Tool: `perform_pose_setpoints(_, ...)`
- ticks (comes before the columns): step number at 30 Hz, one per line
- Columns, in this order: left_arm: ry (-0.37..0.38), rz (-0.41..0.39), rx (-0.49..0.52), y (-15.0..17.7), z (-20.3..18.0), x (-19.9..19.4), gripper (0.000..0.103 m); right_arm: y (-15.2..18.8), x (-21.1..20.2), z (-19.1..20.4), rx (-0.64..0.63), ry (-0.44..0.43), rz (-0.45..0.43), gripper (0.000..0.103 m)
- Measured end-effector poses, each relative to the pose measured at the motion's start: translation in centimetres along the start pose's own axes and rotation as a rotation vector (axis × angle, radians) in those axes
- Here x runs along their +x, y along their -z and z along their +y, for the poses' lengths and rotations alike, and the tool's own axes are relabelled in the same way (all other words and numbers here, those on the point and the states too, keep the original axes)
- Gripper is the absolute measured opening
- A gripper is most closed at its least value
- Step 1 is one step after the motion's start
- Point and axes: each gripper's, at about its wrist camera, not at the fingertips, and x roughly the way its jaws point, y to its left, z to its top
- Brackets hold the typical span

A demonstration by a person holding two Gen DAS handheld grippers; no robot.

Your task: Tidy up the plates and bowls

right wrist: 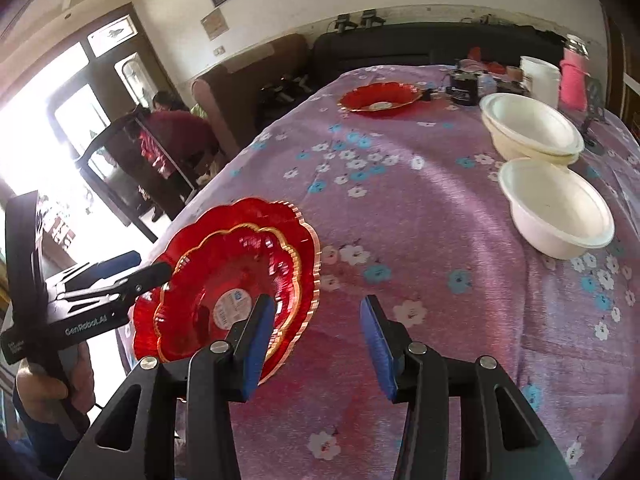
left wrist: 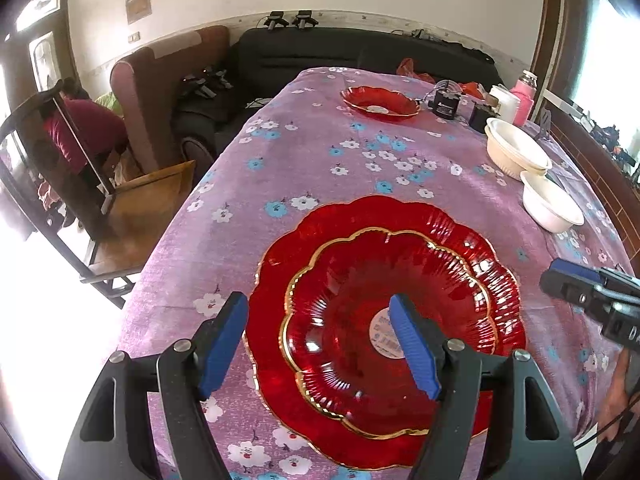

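Note:
A small red glass plate (left wrist: 360, 352) with a gold rim sits nested on a larger red scalloped plate (left wrist: 384, 220) at the near end of the table. My left gripper (left wrist: 320, 344) is open over them, one finger beside the left rim and the other over the middle label. My right gripper (right wrist: 318, 344) is open just right of the red stack (right wrist: 232, 280), with its left pad in front of the rim and nothing pressed. A third red plate (left wrist: 380, 104) lies at the far end. Two stacked cream bowls (left wrist: 516, 152) and a single white bowl (left wrist: 552, 204) stand on the right.
A purple floral cloth (left wrist: 320, 160) covers the table. At its far right corner stand a black box (left wrist: 446, 106), a white cup (left wrist: 506, 104) and a pink bottle (left wrist: 524, 100). A chair (left wrist: 60, 160) and a person in a red top are off the left side.

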Motion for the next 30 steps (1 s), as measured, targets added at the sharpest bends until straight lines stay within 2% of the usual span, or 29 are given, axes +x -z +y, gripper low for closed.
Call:
perform_pose_setpoints(10, 0.039, -0.007, 0.069, -1.5, -3.5, -0.8, 0.073, -2.0, -5.3, -8.1, 0.174, 0.073, -0.138, 0.049)
perform_pose_setpoints(16, 0.075, -0.022, 0.153, -2.6, -7.8, -1.5, 0.073, -3.4, -8.2, -13.8, 0.293, 0.141, -0.22, 0.049)
perform_pose_setpoints(19, 0.129, 0.001, 0.188, -2.9, -10.4, -1.2, 0.074, -4.9, -8.8, -16.6, 0.343, 0.172, -0.248, 0.051)
perform_pose_setpoints(24, 0.211, 0.045, 0.248, -2.6, -14.5, -0.7, 0.074, -8.1, -8.5, -20.9, 0.407, 0.147, -0.26, 0.051)
perform_pose_setpoints(25, 0.215, 0.048, 0.262, -2.3, -15.1, -0.6, 0.074, -8.8, -8.1, -21.9, 0.416, 0.167, -0.245, 0.049)
perform_pose_setpoints(27, 0.228, 0.062, 0.288, -1.7, -16.2, -0.1, 0.074, -9.7, -7.1, -23.8, 0.452, 0.162, -0.231, 0.027)
perform_pose_setpoints(30, 0.242, 0.097, 0.299, -1.1, -17.1, 0.9, 0.074, -10.5, -4.9, -27.1, 0.538, 0.118, -0.189, 0.021)
